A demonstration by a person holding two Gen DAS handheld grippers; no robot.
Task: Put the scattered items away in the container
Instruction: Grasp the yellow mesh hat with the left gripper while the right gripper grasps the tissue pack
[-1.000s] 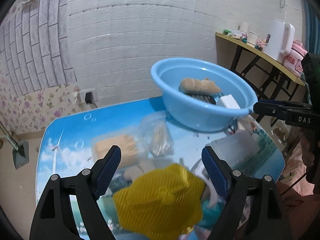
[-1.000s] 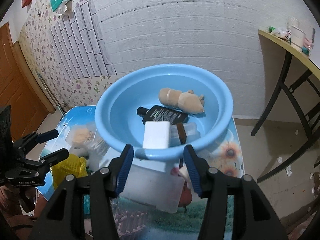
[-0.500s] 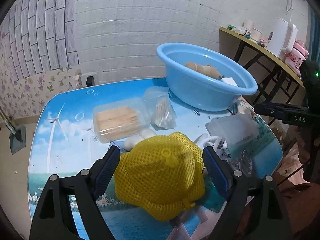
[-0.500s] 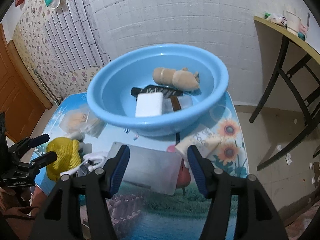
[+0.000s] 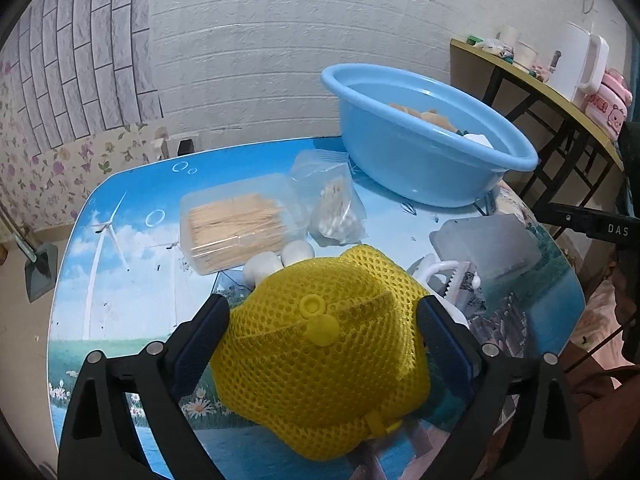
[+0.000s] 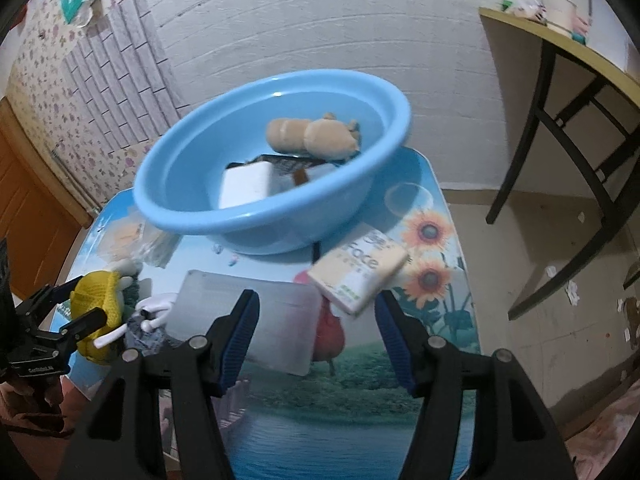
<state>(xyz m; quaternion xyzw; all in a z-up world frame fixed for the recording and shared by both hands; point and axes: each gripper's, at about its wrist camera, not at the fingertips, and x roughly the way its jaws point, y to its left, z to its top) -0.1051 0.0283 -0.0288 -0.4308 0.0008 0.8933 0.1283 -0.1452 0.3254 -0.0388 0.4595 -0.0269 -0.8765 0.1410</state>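
A blue basin (image 5: 424,176) (image 6: 256,216) stands at the back of the table and holds a tan plush toy (image 6: 312,136), a white block (image 6: 246,184) and a dark flat pack. My left gripper (image 5: 322,332) is open, its fingers on either side of a yellow mesh item (image 5: 320,364) (image 6: 98,304) at the table's near edge; whether they touch it is unclear. My right gripper (image 6: 316,328) is open and empty above a frosted flat box (image 6: 248,320) (image 5: 486,244), with a tissue pack (image 6: 358,274) just beyond it.
A clear box of sticks (image 5: 236,228), a small bag of swabs (image 5: 334,208), two white balls (image 5: 280,260) and a white hook piece (image 5: 444,276) lie on the printed table (image 5: 132,240). A yellow side table (image 5: 532,76) stands to the right.
Both grippers have dropped lower and pulled back from the basin. The left gripper has come down around the yellow mesh item. The right now hovers over the frosted box.
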